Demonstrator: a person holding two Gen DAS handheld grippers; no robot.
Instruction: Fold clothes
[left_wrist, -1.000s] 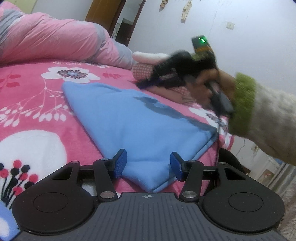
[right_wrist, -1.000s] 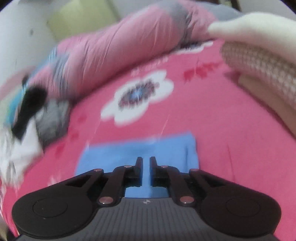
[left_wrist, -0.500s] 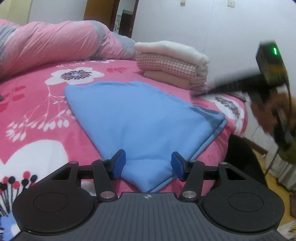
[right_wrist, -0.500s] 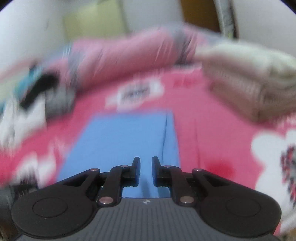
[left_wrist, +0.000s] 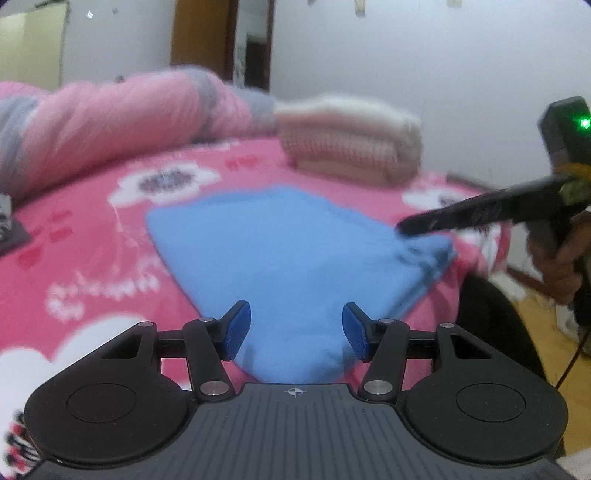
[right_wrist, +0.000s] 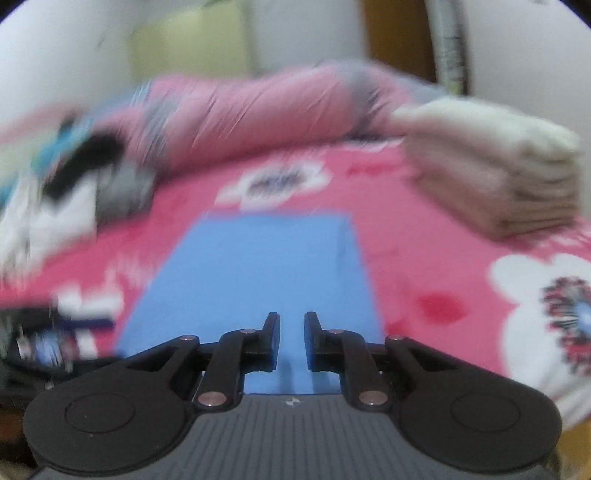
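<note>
While left gripper (left_wrist: 293, 330) gapes, right gripper (right_wrist: 291, 341) empty.

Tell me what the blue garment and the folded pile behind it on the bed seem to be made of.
The blue garment looks like a soft matte knit or fleece: no sheen, rounded fold edges, though blur hides the weave. The folded pile looks like thicker fabrics: a fluffy cream layer on top and a pink layer with a fine check or waffle look below. The exact fibre is unclear.

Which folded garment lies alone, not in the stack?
The blue garment, flat on the pink bedspread; the cream and checked ones sit piled in the stack.
</note>
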